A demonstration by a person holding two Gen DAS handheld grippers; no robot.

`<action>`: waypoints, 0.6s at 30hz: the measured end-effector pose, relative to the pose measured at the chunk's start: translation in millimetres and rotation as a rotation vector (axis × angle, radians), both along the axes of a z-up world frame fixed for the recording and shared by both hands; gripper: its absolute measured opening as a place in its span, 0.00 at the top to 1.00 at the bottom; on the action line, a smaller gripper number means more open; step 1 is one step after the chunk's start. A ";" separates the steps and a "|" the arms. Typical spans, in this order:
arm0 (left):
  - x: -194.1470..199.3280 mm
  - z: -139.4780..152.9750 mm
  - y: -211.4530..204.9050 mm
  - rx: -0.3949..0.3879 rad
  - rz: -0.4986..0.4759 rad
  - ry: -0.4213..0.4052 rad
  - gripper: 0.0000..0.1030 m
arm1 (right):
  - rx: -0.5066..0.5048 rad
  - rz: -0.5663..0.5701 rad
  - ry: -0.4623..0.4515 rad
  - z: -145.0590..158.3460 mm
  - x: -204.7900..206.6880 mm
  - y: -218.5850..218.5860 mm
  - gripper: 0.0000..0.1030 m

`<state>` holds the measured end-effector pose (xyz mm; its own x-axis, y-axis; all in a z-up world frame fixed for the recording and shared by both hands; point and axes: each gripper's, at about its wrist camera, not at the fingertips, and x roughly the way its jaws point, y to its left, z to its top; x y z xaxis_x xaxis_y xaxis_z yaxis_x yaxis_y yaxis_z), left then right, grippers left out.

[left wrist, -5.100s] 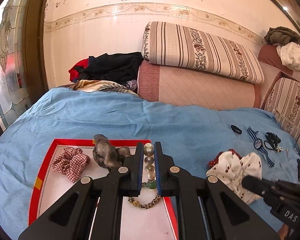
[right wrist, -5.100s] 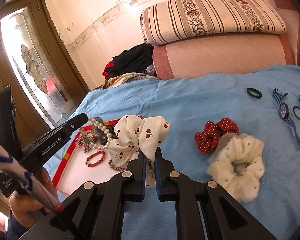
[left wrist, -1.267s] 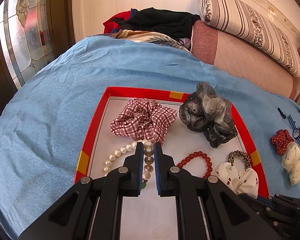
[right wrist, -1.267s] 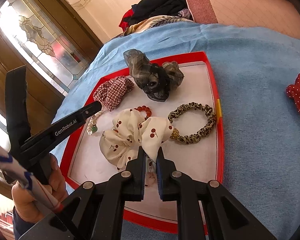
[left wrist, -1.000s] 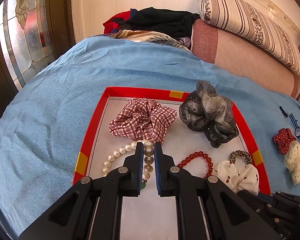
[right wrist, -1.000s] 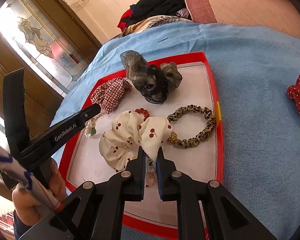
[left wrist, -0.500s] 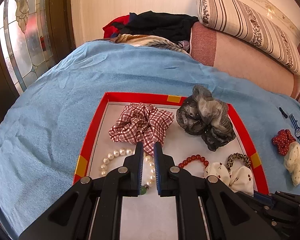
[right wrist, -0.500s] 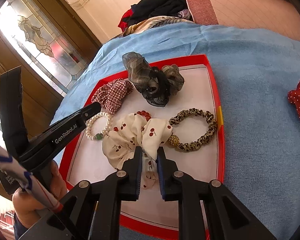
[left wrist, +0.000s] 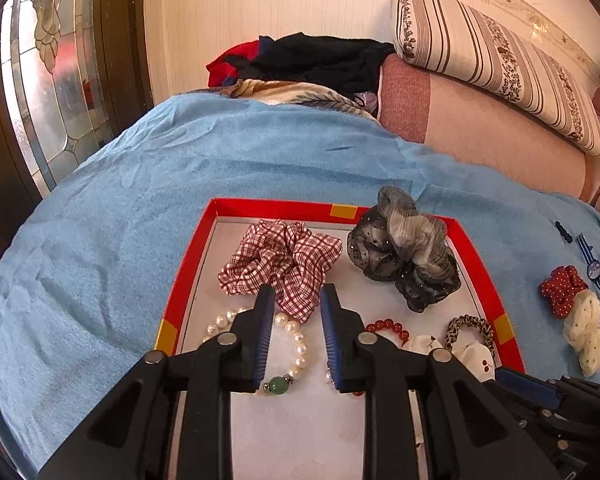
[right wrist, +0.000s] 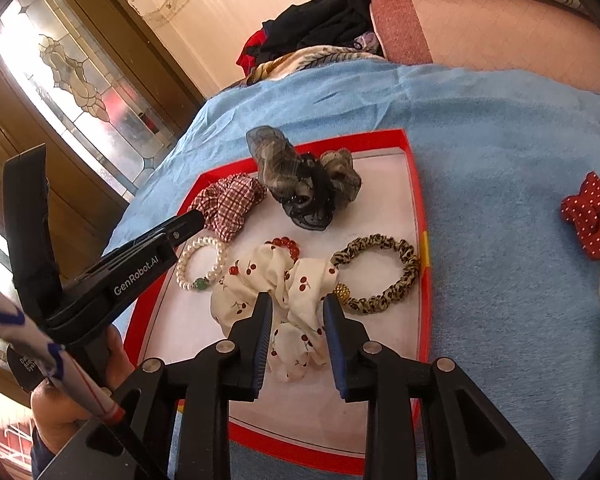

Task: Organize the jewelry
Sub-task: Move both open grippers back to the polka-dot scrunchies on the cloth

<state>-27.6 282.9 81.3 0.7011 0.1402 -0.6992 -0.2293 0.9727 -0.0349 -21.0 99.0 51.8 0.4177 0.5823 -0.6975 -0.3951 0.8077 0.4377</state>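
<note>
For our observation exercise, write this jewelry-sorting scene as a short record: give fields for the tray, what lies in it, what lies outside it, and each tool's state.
Tray: red-rimmed tray on blue blanket
In tray: plaid scrunchie, grey scrunchie, pearl bracelet, red bead bracelet, cherry-print scrunchie, leopard hair tie
Outside tray: red dotted scrunchie, white scrunchie
Left tool: open, empty, over pearl bracelet
Right tool: open, fingers either side of cherry-print scrunchie

Bright daylight from stained-glass window (left wrist: 48, 92), wall glare, fisheye-warped edges

Pearl bracelet (left wrist: 296, 344) lies in tray (left wrist: 188, 276); cherry scrunchie (right wrist: 284, 288) beside it.
</note>
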 end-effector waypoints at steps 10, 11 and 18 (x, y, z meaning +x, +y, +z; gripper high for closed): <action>0.6 6.5 -5.7 0.006 -0.005 -0.023 0.71 | 0.006 -0.017 -0.010 6.6 0.1 -9.9 0.72; 0.7 6.9 -6.5 0.007 -0.006 -0.024 0.70 | 0.007 -0.018 -0.010 7.0 0.1 -10.8 0.72; 2.6 6.8 -6.4 0.006 -0.006 -0.019 0.69 | 0.017 -0.030 -0.015 10.7 -2.7 -20.9 0.72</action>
<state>-25.0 276.5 88.1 0.7147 0.1398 -0.6853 -0.2227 0.9743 -0.0336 -23.7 78.1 62.5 0.4454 0.5806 -0.6815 -0.3770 0.8121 0.4454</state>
